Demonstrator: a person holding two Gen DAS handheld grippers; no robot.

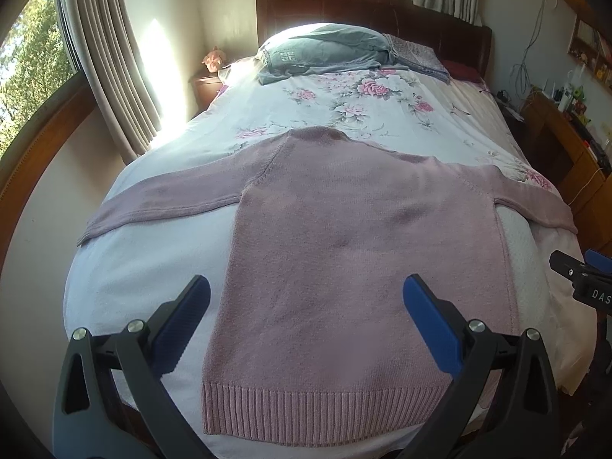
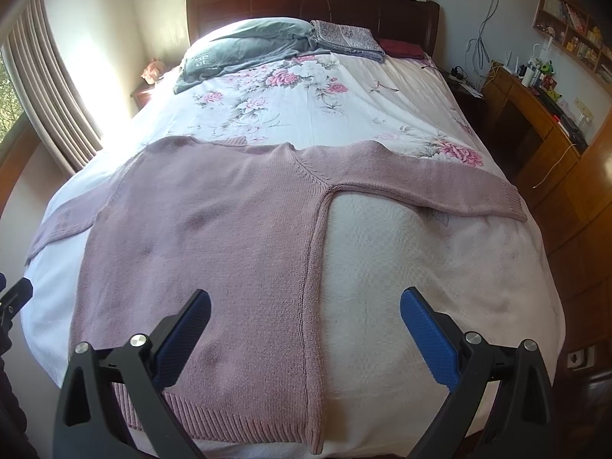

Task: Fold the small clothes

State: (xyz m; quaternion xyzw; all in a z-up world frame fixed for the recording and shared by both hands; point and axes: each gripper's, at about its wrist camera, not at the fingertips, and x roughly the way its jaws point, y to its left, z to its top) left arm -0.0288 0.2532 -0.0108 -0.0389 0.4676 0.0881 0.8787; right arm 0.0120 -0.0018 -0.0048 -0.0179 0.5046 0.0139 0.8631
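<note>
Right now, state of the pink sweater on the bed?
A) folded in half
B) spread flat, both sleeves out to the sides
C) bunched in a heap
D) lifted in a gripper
B: the pink sweater lies flat on the bed, sleeves out sideways, with the left gripper and right gripper open above it.

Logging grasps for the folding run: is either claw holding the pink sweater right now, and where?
Nothing is held. The left claw and right claw are both open above the pink sweater, which lies flat with sleeves spread.
</note>
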